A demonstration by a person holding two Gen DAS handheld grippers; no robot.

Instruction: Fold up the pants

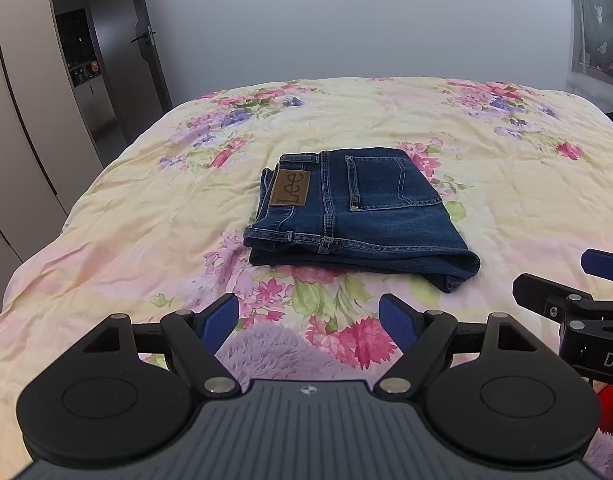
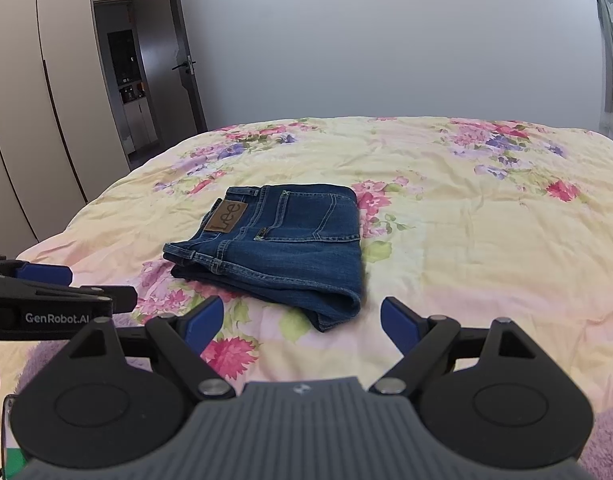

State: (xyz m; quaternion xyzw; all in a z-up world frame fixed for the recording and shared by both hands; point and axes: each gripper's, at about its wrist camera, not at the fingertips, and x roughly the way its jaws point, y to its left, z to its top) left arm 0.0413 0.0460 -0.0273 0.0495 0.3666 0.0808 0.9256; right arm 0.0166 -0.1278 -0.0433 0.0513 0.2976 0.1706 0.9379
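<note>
Two grippers hang low over the near end of a bed (image 1: 118, 208), both with blue-padded fingers spread wide and holding nothing: the left gripper (image 1: 308, 322) sits over a fuzzy lilac patch (image 1: 274, 350) at the bottom of its view, and the right gripper (image 2: 302, 322) hovers just short of the pants (image 2: 278, 244), with the left one's black frame poking in at its left edge. The pants (image 1: 358, 216) are dark blue denim, folded into a thick, roughly rectangular stack lying flat on the middle of the bed, apart from both grippers. Pale stitching outlines a back pocket (image 1: 386, 184) on top, and a brown leather-like patch (image 1: 290, 188) reading "Lee" sits by the waistband on the left side. The near edge shows rounded fold layers, bulging at the near right corner; the left edge shows the stacked waistband. The bed is covered by a soft, lightly wrinkled quilt, pale yellow with pink and purple flowers and green leaves. Bare quilt lies all around the stack, widest on the right and behind it. The quilt falls away at the left edge towards beige wardrobe doors (image 2: 34, 120) and a dark open door (image 2: 174, 56); a plain grey wall (image 2: 386, 40) stands behind the bed
</note>
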